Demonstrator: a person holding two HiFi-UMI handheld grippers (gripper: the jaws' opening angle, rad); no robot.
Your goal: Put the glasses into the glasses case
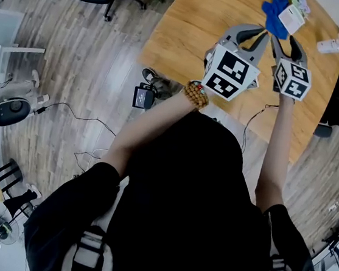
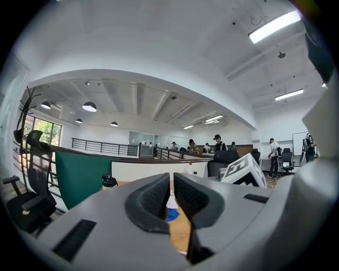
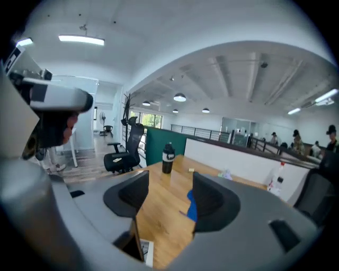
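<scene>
Both grippers are held up above the wooden table (image 1: 195, 24). My left gripper (image 1: 255, 33) points level over the table; its jaws (image 2: 172, 197) stand almost together with only a thin slit and nothing in it. To its right, my right gripper (image 1: 286, 45) tilts a little downward, and its jaws (image 3: 170, 196) are open and empty. A crumpled blue item (image 1: 275, 15) lies at the far end of the table with a white card (image 1: 291, 19) on it. That blue item (image 3: 192, 207) shows partly behind the right jaw. I see no glasses and no clear glasses case.
A white bottle (image 1: 331, 44) lies at the table's far right. A black bottle (image 3: 168, 157) stands at the table's far end, before a green partition (image 3: 161, 144). An office chair (image 3: 124, 153) stands beside it. Cables and a black box (image 1: 142, 96) lie on the floor to the left.
</scene>
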